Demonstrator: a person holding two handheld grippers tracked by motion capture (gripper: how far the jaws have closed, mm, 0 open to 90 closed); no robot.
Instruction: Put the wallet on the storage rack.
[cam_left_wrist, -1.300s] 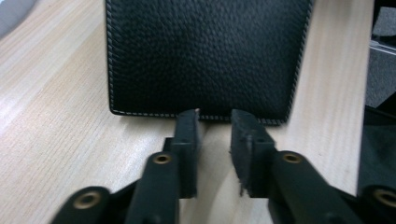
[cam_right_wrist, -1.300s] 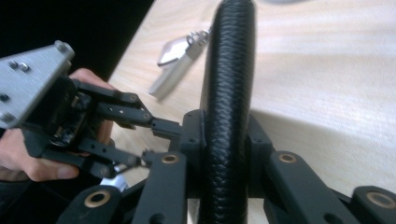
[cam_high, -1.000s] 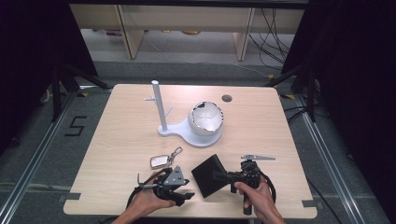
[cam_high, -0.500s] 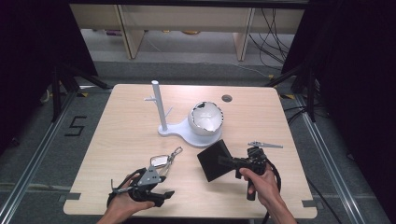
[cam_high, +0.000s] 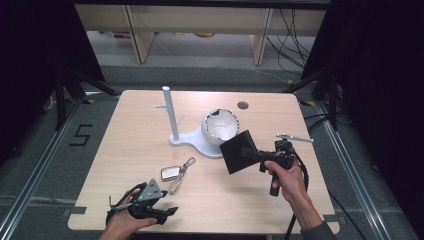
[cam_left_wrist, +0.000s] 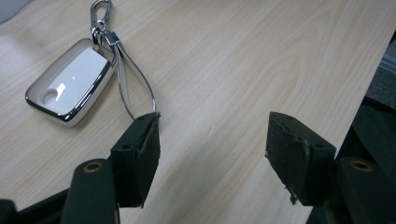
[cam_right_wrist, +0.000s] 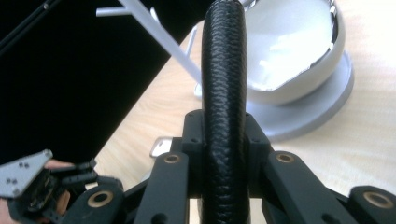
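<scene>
High view: your right gripper (cam_high: 250, 153) clamps the black wallet (cam_high: 239, 151) above the desk's (cam_high: 130, 125) right half; your left gripper (cam_high: 167, 212), jaws just widened and empty, sits near the front edge.

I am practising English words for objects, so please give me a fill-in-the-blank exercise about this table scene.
1. The right tongs are shut on a black ____.
2. The left tongs are ____, with nothing between them.
3. The key fob lies flat on the ____.
4. The white bowl sits on the base of a white ____.

Missing words: wallet; open; table; stand
</scene>
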